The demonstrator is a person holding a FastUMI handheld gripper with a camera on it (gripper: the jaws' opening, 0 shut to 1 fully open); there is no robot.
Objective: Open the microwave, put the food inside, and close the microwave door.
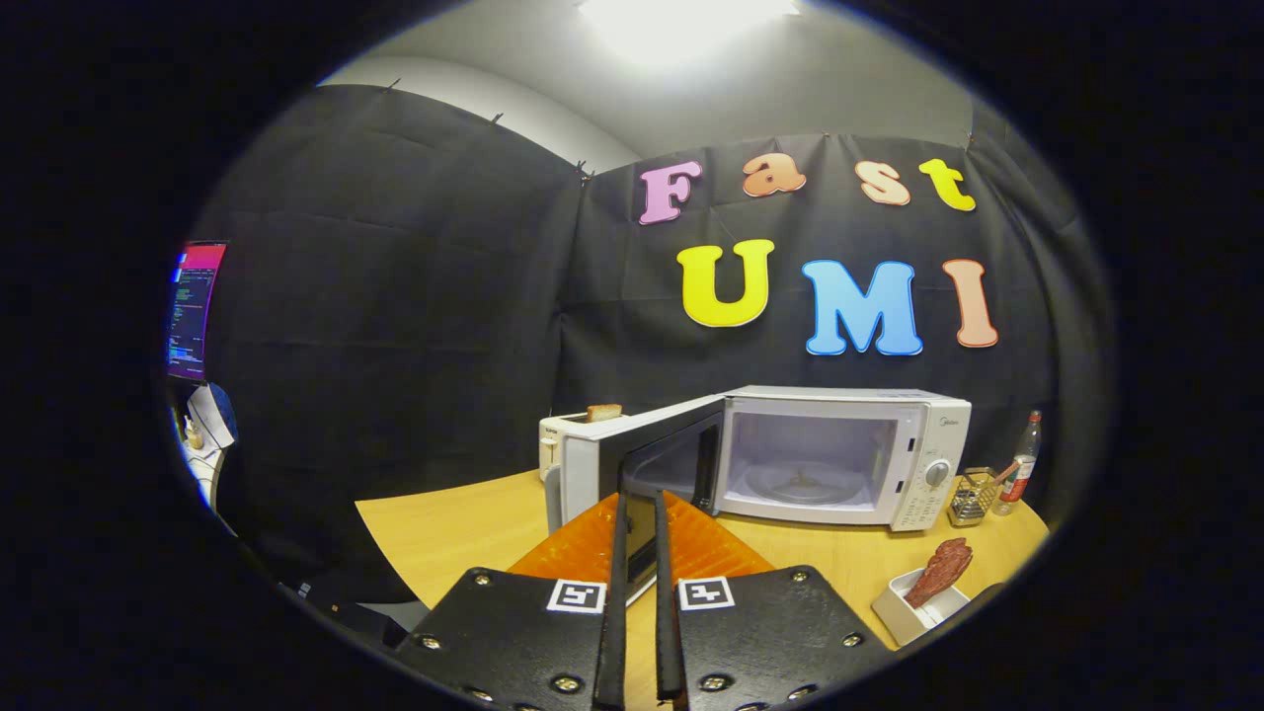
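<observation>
**Microwave door open, food still in its tray on the table**

Nearest the lens, the gripper (640,523) has its two fingers drawn close together, with only a narrow slit between them. The fingers sit just before the free edge of the microwave door (647,464); part of that edge shows through the slit. Whether either finger touches the door cannot be told, so no firm grasp is recorded.

Microwave (839,449): white, standing on the wooden table (444,533) beyond the fingers. Its door is swung out toward the camera, its dark inner face turned toward the oven. The cavity is lit and a glass turntable (802,484) lies on its floor. Control knobs sit on the panel at the oven's right end.

Food (943,571): a reddish-brown piece, resting tilted in a small white tray (904,617) on the table, to the right of the fingers and in front of the microwave's control panel, well apart from the door.

Other items: a white toaster (565,434) behind the open door, with a slice of bread (603,412) standing in its slot; a small wire basket (973,497) and a bottle (1022,464) just right of the microwave; a lit screen (195,311) off to the far left beyond the table.
</observation>
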